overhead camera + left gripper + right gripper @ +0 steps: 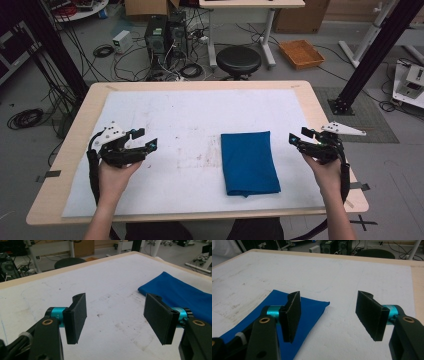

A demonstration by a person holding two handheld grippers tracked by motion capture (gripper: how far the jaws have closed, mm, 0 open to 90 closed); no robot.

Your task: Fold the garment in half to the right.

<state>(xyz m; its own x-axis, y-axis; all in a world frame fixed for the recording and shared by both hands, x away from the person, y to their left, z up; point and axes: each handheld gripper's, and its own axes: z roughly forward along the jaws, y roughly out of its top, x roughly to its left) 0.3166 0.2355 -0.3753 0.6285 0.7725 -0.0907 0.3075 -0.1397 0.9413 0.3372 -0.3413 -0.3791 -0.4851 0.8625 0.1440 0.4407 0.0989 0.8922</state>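
Blue folded cloth (249, 163) is laid flat on the white table mat (175, 115), right of centre toward the near edge. The left gripper (145, 138) is held well apart at the left, the right gripper (298, 137) just beside the cloth's right edge — both spread wide, nothing gripped.

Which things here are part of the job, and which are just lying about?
Part of the job: folded blue cloth, left tongs and right tongs, both open and empty.
Lying about: black stool, orange tray, computer towers on the floor.
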